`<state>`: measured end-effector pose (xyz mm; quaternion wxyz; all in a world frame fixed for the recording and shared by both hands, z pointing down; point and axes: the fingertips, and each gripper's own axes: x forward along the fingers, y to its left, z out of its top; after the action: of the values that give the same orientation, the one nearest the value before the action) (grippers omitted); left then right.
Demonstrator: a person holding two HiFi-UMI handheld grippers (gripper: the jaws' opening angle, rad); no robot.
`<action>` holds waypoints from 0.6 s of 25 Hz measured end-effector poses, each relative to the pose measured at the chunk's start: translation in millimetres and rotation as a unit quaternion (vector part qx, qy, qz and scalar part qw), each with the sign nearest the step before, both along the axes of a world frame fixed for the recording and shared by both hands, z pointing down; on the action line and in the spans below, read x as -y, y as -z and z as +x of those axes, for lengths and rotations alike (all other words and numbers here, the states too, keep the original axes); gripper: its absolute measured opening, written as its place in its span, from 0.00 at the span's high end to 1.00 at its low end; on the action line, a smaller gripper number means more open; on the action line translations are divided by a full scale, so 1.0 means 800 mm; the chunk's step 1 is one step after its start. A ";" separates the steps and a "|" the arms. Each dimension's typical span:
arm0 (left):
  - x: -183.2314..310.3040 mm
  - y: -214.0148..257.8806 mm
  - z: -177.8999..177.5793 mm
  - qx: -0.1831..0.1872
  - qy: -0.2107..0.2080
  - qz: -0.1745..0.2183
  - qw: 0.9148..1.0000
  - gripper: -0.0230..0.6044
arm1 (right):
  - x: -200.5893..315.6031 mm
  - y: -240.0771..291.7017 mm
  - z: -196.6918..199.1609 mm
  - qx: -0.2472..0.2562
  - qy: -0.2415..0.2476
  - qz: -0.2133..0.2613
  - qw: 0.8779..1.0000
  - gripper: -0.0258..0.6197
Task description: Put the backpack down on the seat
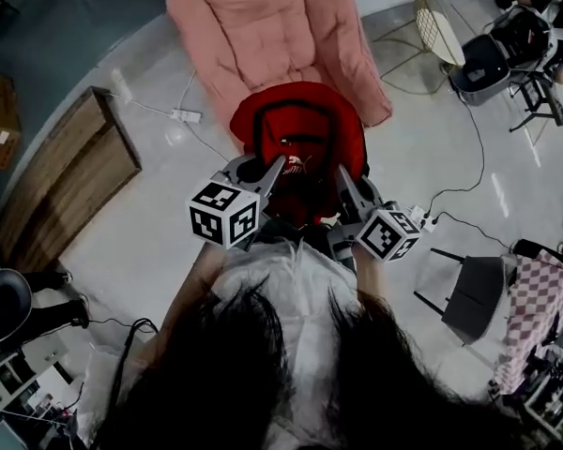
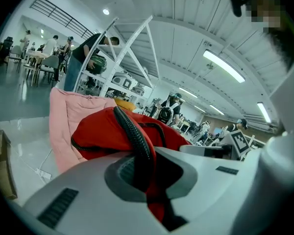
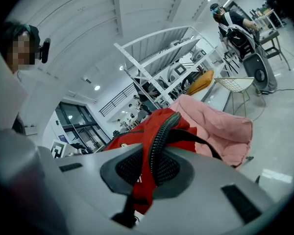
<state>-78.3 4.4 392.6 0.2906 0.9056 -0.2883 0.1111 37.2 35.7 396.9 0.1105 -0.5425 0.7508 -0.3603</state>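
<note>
Backpack: a red backpack (image 1: pixel 300 134) is held up by both tools, just ahead of them and slightly below, between the person and the seat.
Left tool: the left tool (image 2: pixel 137 168) is clamped tight on a ribbed strap (image 2: pixel 130 126), black, which is pinched between the pads and runs forward over the red cloth.
Right tool: the right tool (image 3: pixel 152 175) is likewise closed on a second ribbed strap (image 3: pixel 160 136), with red fabric caught beside it.
Hold: the load is shared. The two tools are set side by side, near each other, each about equally close to the bag.
Seat: a pink padded seat (image 1: pixel 263 26) lies straight ahead of both tools, beyond the backpack. Its long axis runs away from the person, in line with the reach.
Contact: the bag's far side is seen over the seat's near edge from the head view. Whether its bottom touches the cushion cannot be told.
Key relation: the seat is judged to lie forward and lower than the tools, so a move ahead and down is called for before the straps are let go.
Surroundings: a wooden board (image 1: pixel 66 176) lies on the floor to the left of the tools, and a wire chair (image 1: pixel 436 22) stands ahead to the right, both well apart from the seat's cushion.
</note>
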 end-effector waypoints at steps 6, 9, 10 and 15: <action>0.030 -0.009 -0.004 -0.001 0.002 -0.014 1.000 0.90 | 0.030 -0.006 -0.004 -0.007 0.003 -0.013 1.000 0.89; 0.051 -0.014 -0.001 0.003 0.003 -0.022 1.000 0.90 | 0.053 -0.010 0.000 -0.007 0.005 -0.021 1.000 0.89; 0.056 -0.015 0.002 0.004 0.004 -0.023 1.000 0.90 | 0.060 -0.011 0.003 -0.006 0.006 -0.023 1.000 0.89; 0.089 -0.025 0.011 0.012 0.018 -0.029 0.999 0.90 | 0.100 -0.022 0.015 -0.002 0.021 -0.031 0.999 0.89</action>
<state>-69.2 -66.7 412.3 0.3148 0.8901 -0.3050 0.1250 49.5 -44.7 414.5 0.0846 -0.5307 0.7508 -0.3841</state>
